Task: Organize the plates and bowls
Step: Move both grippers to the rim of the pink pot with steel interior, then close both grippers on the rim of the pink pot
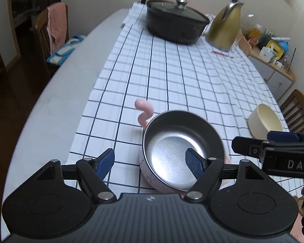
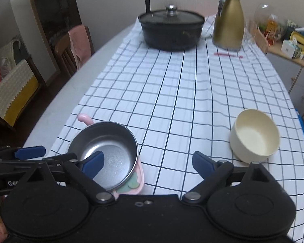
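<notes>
A steel-lined bowl (image 1: 180, 149) with a white outside stands on a pink plate with a curly handle (image 1: 144, 111), near the table's front. My left gripper (image 1: 151, 163) is open around the bowl's near left rim: its right finger is inside the bowl, its left finger outside. The bowl (image 2: 107, 154) and pink plate (image 2: 135, 184) also show in the right wrist view. A cream bowl (image 2: 255, 135) lies tilted on the cloth at the right, also in the left wrist view (image 1: 263, 121). My right gripper (image 2: 148, 163) is open and empty, between the two bowls.
A checked cloth (image 2: 172, 93) covers the table. At the far end stand a black lidded pot (image 2: 171, 30), a gold kettle (image 2: 229, 26) and a red pen (image 2: 228, 55). Chairs stand at the left (image 1: 50, 32) and right (image 1: 298, 109). A cluttered sideboard (image 2: 289, 46) is at the right.
</notes>
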### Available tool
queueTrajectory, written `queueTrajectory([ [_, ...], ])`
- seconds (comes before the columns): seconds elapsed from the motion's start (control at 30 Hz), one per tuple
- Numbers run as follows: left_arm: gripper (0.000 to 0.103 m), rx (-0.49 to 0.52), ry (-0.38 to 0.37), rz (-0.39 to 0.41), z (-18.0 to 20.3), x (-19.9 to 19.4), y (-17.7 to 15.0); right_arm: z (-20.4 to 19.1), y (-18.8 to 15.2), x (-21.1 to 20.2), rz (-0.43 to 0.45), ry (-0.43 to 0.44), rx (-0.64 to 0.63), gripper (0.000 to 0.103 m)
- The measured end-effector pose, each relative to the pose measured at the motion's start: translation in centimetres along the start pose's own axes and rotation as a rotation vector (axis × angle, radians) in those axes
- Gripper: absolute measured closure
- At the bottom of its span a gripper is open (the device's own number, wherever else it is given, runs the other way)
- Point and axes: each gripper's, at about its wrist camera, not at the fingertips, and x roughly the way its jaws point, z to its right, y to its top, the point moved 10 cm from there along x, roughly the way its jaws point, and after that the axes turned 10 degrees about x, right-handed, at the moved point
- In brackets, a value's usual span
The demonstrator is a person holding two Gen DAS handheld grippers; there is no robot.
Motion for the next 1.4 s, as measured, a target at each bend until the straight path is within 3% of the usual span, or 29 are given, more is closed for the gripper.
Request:
queueTrajectory([
  [0.3,0.028,-0.006,-0.031,-0.048,-0.8,2.8,-0.4,-0.5,-0.3,3.9,-0.077,-0.035,0.006,0.032],
  [0.37,0.042,-0.004,-0.035,-0.057,-0.9,3.1,-0.5,-0.5,-0.4,4.3,-0.085,-0.040,0.008,0.036],
  [0.5,0.050,0.005,-0.047,-0.065,-0.6,3.2,-0.6,-0.9,-0.6,5.2,-0.103,-0.049,-0.003,0.051],
  [0.57,0.061,0.011,-0.045,-0.064,-0.5,3.1,-0.5,-1.2,-0.7,5.4,-0.106,-0.051,-0.014,0.056],
  [0.83,0.078,0.031,-0.043,-0.084,-0.7,3.4,-0.4,-1.8,-0.6,5.9,-0.122,-0.035,-0.002,0.073],
  [1.0,0.088,0.049,-0.042,-0.089,-0.4,3.6,-0.4,-1.9,-0.6,5.9,-0.126,-0.031,-0.004,0.090],
  [1.4,0.092,0.092,-0.023,-0.092,-0.2,3.7,-0.2,-1.8,-0.4,5.5,-0.119,-0.058,-0.004,0.098],
])
